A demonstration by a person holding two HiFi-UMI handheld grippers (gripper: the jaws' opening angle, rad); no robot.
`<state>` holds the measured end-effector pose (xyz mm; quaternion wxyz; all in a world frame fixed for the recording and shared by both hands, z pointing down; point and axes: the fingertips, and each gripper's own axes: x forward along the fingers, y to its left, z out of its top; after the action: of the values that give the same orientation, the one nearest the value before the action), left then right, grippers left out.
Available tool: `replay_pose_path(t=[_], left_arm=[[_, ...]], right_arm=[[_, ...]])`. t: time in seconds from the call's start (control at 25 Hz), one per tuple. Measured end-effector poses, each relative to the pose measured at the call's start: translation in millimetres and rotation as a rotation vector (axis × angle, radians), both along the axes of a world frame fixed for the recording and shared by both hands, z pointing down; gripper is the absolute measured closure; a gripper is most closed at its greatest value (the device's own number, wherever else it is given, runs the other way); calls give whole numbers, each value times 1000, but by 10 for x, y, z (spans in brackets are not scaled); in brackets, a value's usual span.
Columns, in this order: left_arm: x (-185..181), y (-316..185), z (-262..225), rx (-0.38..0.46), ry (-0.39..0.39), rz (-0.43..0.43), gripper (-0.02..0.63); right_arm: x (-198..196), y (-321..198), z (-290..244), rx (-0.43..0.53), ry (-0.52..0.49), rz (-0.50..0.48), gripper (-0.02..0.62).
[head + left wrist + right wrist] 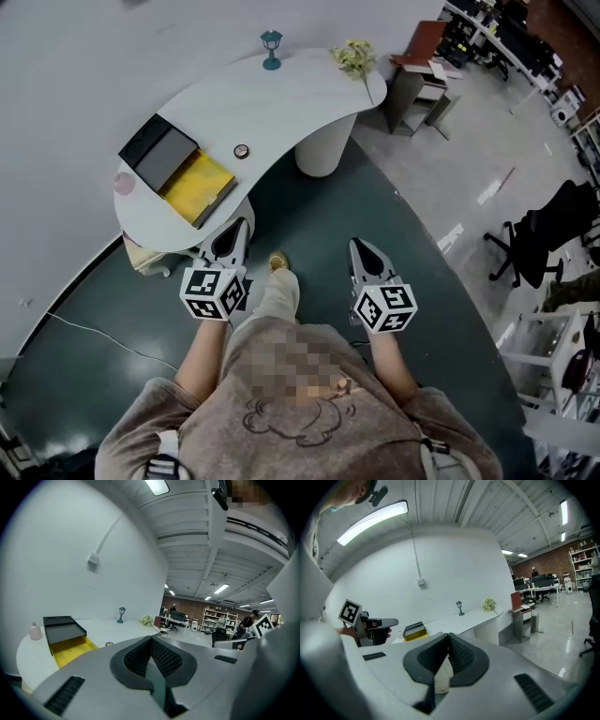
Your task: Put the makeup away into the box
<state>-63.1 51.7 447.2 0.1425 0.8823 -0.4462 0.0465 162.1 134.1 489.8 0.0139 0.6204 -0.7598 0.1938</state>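
Note:
A black box with a yellow inside lies open at the left end of the curved white table; it also shows in the left gripper view and, small, in the right gripper view. A small round compact lies on the table right of the box. A pink bottle stands at the table's left edge. My left gripper is shut and empty, just short of the table's near edge below the box. My right gripper is over the floor, its pads meeting at the tips, nothing held.
A teal lamp ornament and a bunch of flowers stand at the table's far end. A white pedestal holds the table up. A small desk and an office chair stand to the right on the floor.

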Motion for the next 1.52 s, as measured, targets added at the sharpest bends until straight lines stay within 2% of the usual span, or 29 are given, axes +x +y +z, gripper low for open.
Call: replay_pose_path(t=[0.52, 1.08, 1.52], left_arm=[[249, -1116, 1, -18, 25, -11, 584], [171, -2323, -28, -37, 13, -55, 584], [137, -2688, 4, -66, 10, -93, 584]], right_arm=[[250, -1145, -42, -15, 14, -7, 592], [114, -2536, -159, -17, 17, -77, 592], [30, -3072, -222, -24, 18, -135, 592]])
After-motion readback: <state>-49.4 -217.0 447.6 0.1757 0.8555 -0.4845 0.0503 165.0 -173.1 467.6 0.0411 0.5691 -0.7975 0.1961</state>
